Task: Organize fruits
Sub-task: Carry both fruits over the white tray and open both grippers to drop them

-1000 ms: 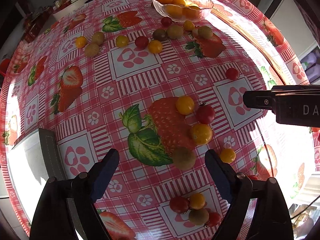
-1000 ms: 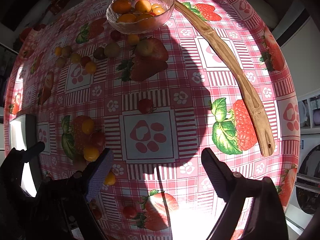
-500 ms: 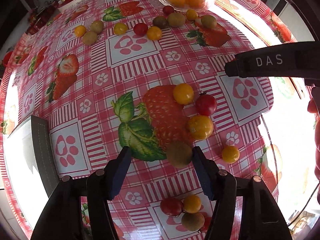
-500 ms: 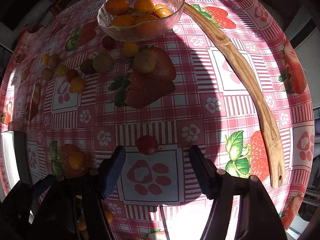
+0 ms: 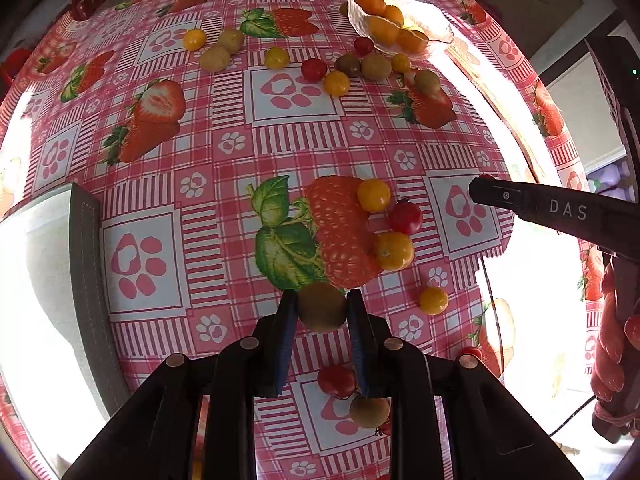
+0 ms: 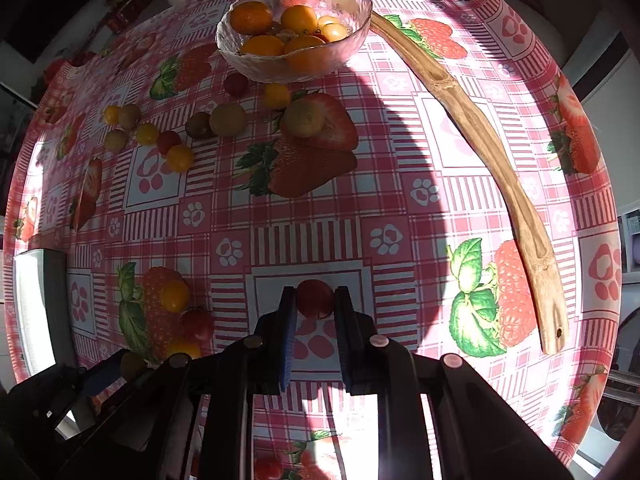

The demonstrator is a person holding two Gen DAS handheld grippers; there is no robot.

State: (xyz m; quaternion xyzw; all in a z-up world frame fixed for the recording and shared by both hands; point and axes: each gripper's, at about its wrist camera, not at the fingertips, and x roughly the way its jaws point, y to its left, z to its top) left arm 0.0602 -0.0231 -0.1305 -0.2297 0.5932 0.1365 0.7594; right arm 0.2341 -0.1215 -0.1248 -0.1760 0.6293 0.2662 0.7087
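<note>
My left gripper (image 5: 321,312) is shut on a brown-green round fruit (image 5: 322,307) on the strawberry tablecloth. My right gripper (image 6: 315,305) is shut on a red tomato (image 6: 315,298). The right gripper's finger also shows in the left wrist view (image 5: 552,210). A glass bowl (image 6: 294,68) holding several orange and yellow fruits stands at the far side; it also shows in the left wrist view (image 5: 434,20). Several yellow, red and brown fruits lie loose: a cluster beside my left gripper (image 5: 394,250) and a row near the bowl (image 6: 228,120).
A long curved wooden stick (image 6: 492,152) lies on the right of the table. A white box with a grey edge (image 5: 48,280) sits at the left. More small fruits lie under my left gripper (image 5: 370,412). The table edge curves round on all sides.
Both grippers moved forward and down and closed: the left on the brown-green fruit, the right on the red tomato. Both were open a second ago.
</note>
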